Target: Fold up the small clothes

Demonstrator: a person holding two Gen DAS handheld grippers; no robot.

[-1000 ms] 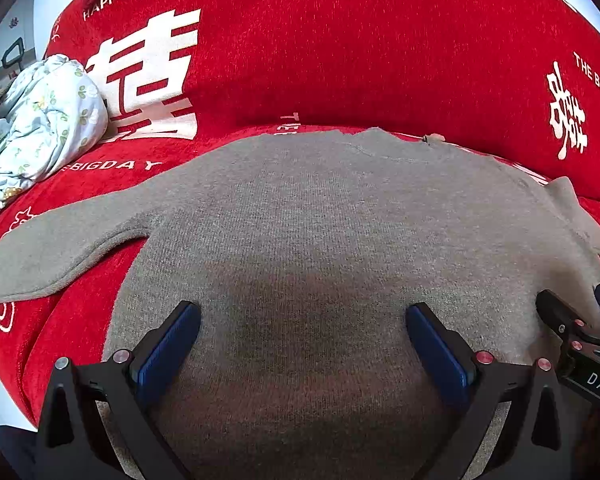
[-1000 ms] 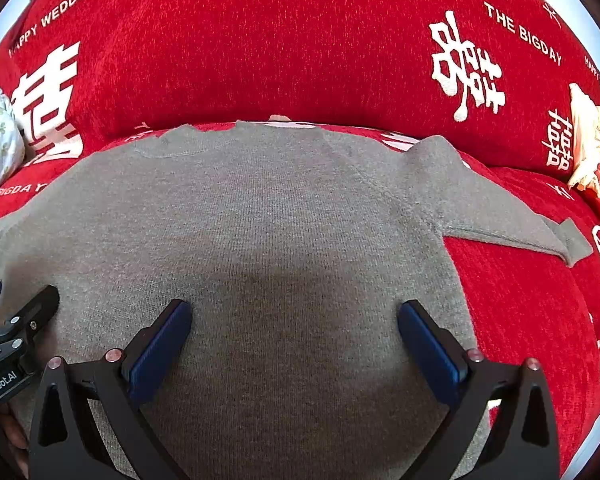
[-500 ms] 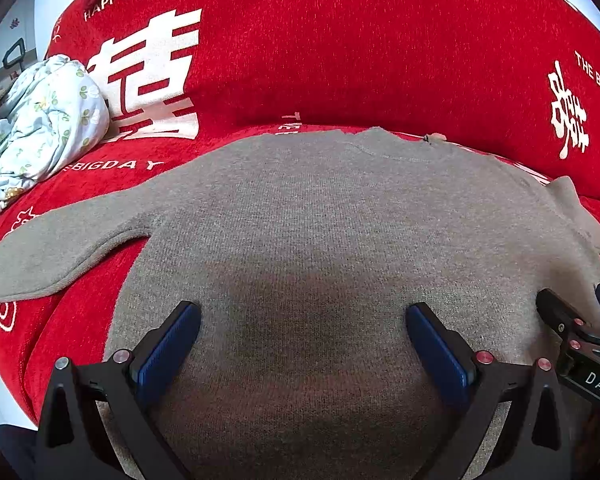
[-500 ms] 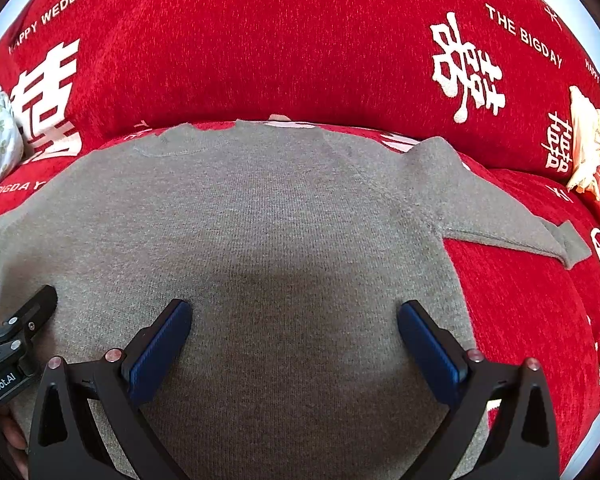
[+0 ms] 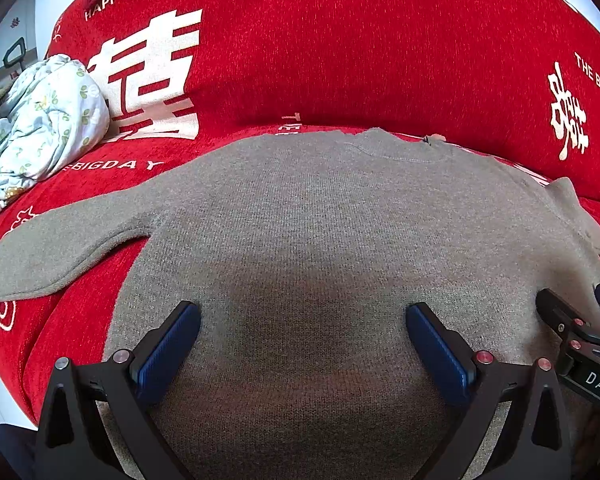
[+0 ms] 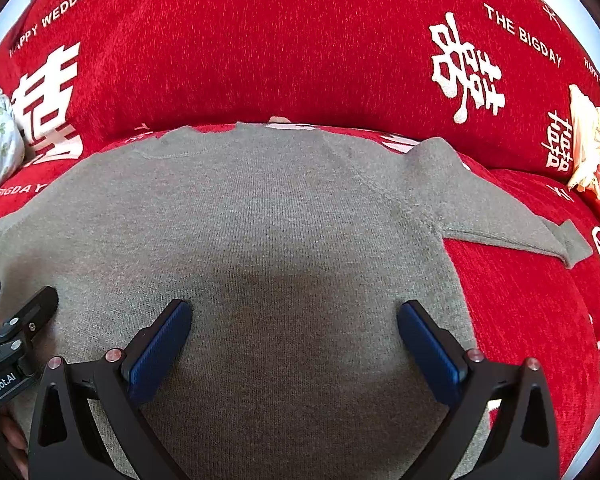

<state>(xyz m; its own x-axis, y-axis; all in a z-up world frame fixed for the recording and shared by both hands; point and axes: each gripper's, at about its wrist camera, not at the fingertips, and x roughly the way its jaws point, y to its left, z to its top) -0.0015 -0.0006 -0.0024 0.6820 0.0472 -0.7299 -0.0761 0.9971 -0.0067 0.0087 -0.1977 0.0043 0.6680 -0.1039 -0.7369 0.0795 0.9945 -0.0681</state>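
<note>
Red sofa (image 5: 340,60), grey sweater (image 5: 320,220) flat beneath both spread hand-held grippers (image 5: 302,344)

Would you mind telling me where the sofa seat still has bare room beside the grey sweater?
Bare red sofa cover lies right of the grey knitted sweater, below its right sleeve. A smaller patch sits under the left sleeve. Crowded: crumpled floral cloth far left.

Counted: one grey knit sweater (image 5: 308,216); one crumpled floral cloth (image 5: 40,120); two grippers, left gripper (image 5: 302,344) and right gripper (image 6: 294,340).
</note>
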